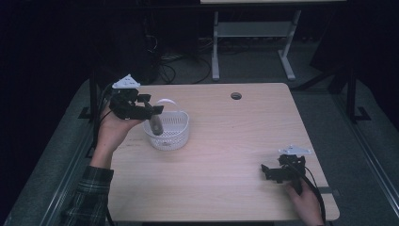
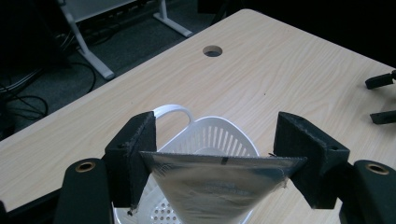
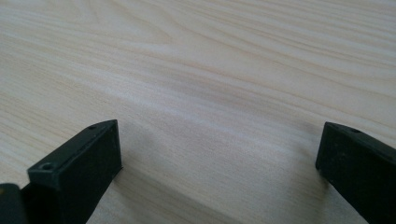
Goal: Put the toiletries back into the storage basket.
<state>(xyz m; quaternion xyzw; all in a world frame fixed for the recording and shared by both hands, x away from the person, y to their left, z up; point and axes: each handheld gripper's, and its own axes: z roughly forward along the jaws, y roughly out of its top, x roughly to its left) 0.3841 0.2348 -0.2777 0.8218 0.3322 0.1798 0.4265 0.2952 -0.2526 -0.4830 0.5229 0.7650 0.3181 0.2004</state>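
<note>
left gripper (image 1: 151, 109) holding silver pouch (image 2: 219, 186) over white basket (image 1: 171, 136) at far left of counter (image 1: 226, 155) — jaws pinching pouch's top edge. drop step seeming in hand — next needing jaws parting over basket. right gripper (image 1: 273, 172) resting near right, jaws spread.

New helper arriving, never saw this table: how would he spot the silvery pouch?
On the wooden table, find the white slotted basket near its left edge. The silvery pouch hangs over it, pinched by the left gripper: the sole shiny thing there.
</note>
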